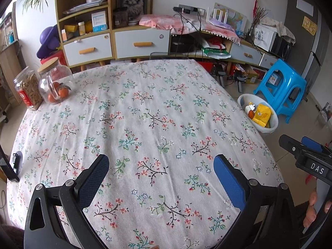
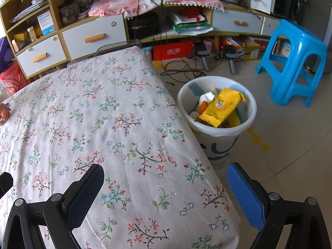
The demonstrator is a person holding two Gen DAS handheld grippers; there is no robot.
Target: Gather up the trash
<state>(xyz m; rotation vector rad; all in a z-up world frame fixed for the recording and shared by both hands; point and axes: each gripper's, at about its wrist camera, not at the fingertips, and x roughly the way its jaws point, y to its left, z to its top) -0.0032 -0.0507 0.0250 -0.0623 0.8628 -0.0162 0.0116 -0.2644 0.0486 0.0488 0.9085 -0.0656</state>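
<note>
Both grippers, left (image 1: 161,166) and right (image 2: 165,178), hover with jaws wide apart and nothing held over the floral tablecloth (image 1: 145,114). Beside the table's edge, the white bin (image 2: 217,133) on the floor holds the trash (a yellow packet (image 2: 222,106) on top), near a blue stool (image 2: 294,62).

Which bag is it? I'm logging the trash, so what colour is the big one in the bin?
Yellow bag, clearest in the right wrist view.
</note>
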